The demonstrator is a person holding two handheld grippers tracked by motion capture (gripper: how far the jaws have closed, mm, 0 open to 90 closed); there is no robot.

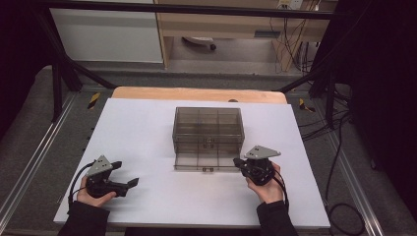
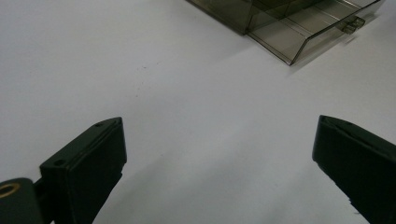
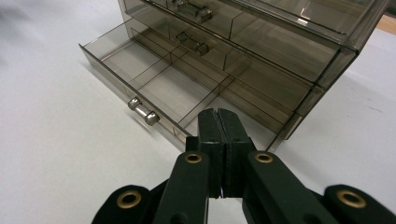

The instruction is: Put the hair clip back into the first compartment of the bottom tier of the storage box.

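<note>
A smoky transparent drawer box [image 1: 208, 127] is seen on the white table [image 1: 147, 196], a little past its centre toward twelve o'clock in the high view. Its long axis is laid from nine to three o'clock, and its front is turned toward six o'clock, toward the person. The bottom drawer [image 1: 204, 162] is pulled out toward six o'clock and is divided into compartments; a small metal knob [image 3: 144, 112] is fixed at the middle of its front wall. The upper drawers are seen pushed in. The right gripper [image 1: 240, 162] is held at about three o'clock from the open drawer's front, just beside its right corner, by the right hand [image 1: 268, 187], which is brought in from the bottom edge with the wrist low and the body of the tool angled toward ten o'clock. Its jaws are pressed together with nothing between them, and in the right gripper view their tip [image 3: 218, 114] is seen at the drawer's front wall, near the corner; whether it is touched cannot be told. The left gripper [image 1: 125, 173] is rested well apart from the box, at about eight o'clock from it, pointed toward three o'clock in the left hand [image 1: 91, 195]. Its jaws are spread wide and empty over the bare table.
</note>
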